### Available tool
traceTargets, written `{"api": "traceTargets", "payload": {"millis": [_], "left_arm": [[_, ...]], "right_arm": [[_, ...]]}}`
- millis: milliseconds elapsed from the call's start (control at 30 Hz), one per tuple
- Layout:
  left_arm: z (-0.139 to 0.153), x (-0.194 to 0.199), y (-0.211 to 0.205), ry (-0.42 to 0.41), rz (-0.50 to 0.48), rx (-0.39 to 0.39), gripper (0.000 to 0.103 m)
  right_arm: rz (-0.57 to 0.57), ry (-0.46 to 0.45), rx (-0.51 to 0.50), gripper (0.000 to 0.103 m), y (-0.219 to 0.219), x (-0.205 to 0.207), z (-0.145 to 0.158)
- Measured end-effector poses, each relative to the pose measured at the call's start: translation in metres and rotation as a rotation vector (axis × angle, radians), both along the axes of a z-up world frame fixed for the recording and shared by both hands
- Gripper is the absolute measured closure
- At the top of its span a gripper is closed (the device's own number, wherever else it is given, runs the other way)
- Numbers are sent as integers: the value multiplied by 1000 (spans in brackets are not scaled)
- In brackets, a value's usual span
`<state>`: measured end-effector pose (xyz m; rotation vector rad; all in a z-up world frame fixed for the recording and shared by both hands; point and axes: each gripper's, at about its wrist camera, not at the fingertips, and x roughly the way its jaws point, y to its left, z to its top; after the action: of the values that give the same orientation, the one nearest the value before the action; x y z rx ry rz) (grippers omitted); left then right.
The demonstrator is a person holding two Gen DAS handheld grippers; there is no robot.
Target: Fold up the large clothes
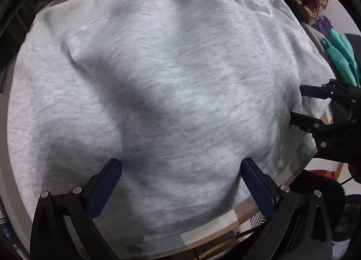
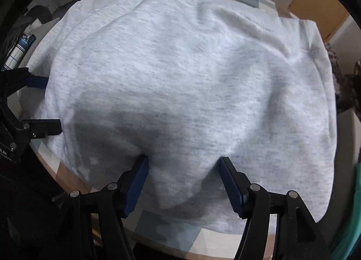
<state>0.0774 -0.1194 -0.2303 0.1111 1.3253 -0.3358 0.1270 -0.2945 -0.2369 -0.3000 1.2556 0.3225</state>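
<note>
A: Grey knit fills the left wrist view: the sweatshirt point(image 1: 171, 92) lies spread over the checked table point(image 1: 203, 235), its near hem just short of the near edge. The left gripper point(image 1: 181, 165) stands with jaws wide apart, tips pressing into the cloth by the near hem, nothing clamped. The right gripper point(image 1: 297, 106) shows at the right edge, jaws apart too.

B: And the right wrist view?

A: Same sweatshirt point(image 2: 191, 79), ribbed band toward the far edge. The right gripper point(image 2: 183, 165) has its jaws apart, both tips dimpling the fabric near the near hem, with a small ridge of cloth between them but not pinched. The left gripper point(image 2: 45, 104) sits at the left side, open.

B: What could go wrong?

A: Probably a thin pinch. If either closes on only the top layer, the layers would separate when lifted and the fold would come out skewed. Uneven lifting would also drag the sweatshirt toward the table's near edge.
</note>
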Motion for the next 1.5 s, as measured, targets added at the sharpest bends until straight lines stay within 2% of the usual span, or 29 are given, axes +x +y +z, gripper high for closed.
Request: {"api": "traceTargets", "payload": {"millis": [67, 133, 200, 267, 333, 400, 467, 533, 600, 667, 733, 833, 867, 900, 967, 1000, 1067, 1133, 1167, 1200, 1300, 1333, 1400, 1467, 1500], "left_arm": [[0, 1, -3, 1, 18, 11, 1], [6, -1, -3, 25, 12, 15, 1], [16, -4, 4, 30, 15, -2, 1], [31, -8, 13, -40, 38, 36, 1], [36, -7, 29, -92, 61, 79, 1], [23, 1, 48, -50, 107, 91, 1], [-3, 9, 65, 24, 163, 79, 1], [-11, 4, 62, -56, 133, 120, 1], [-12, 1, 54, -83, 102, 152, 1], [-8, 7, 57, -36, 114, 122, 1], [4, 10, 66, -18, 151, 73, 1], [24, 13, 73, -66, 173, 30, 1], [25, 15, 74, -76, 173, 48, 1], [20, 19, 74, -61, 172, 76, 1], [-9, 24, 75, 45, 168, 134, 1], [-17, 25, 75, 73, 161, 144, 1], [-10, 23, 70, 35, 123, 161, 1], [11, 17, 66, 13, 126, 135, 1], [22, 20, 65, -10, 127, 111, 1], [38, 19, 67, -40, 127, 89, 1], [73, 35, 55, -139, 126, 31, 1], [75, 42, 47, -156, 126, 25, 1], [66, 60, 48, -142, 134, 23, 1], [40, 78, 48, -80, 165, -4, 1], [41, 81, 57, -50, 175, -13, 1]], "right_arm": [[-15, -6, -4, 38, 2, -5, 3], [0, 25, -4, 40, -1, -5, 9], [4, 9, 42, 42, -11, -1, 25], [-59, -36, 47, 42, -35, 3, 37], [-143, -10, 66, 42, -63, 10, 35], [-187, 45, 68, 42, -83, 13, 18], [-152, 43, 30, 42, -87, 11, 0], [-102, -33, -25, 38, -76, 2, -5], [-125, -40, -14, 37, -78, -1, -4], [-115, 17, 5, 38, -80, 1, 2], [-127, 55, 53, 43, -89, 7, 23], [-163, -14, 86, 44, -109, 24, 48], [-180, -7, 88, 43, -114, 28, 46], [-209, 39, 81, 43, -120, 33, 35], [-218, 163, 60, 41, -129, 41, 0], [-173, 106, 65, 33, -126, 38, 1], [-135, 118, 23, 32, -120, 39, -2], [-136, 170, 25, 35, -121, 43, 4], [-143, 174, 54, 42, -115, 49, 17], [-150, 166, 97, 44, -115, 70, 31], [-171, 45, 262, 43, -118, 102, 76], [-175, 1, 268, 42, -114, 119, 85], [-182, -35, 220, 39, -103, 145, 83], [-200, -33, 147, 39, -94, 159, 67], [-207, -21, 109, 39, -86, 156, 58]]}}
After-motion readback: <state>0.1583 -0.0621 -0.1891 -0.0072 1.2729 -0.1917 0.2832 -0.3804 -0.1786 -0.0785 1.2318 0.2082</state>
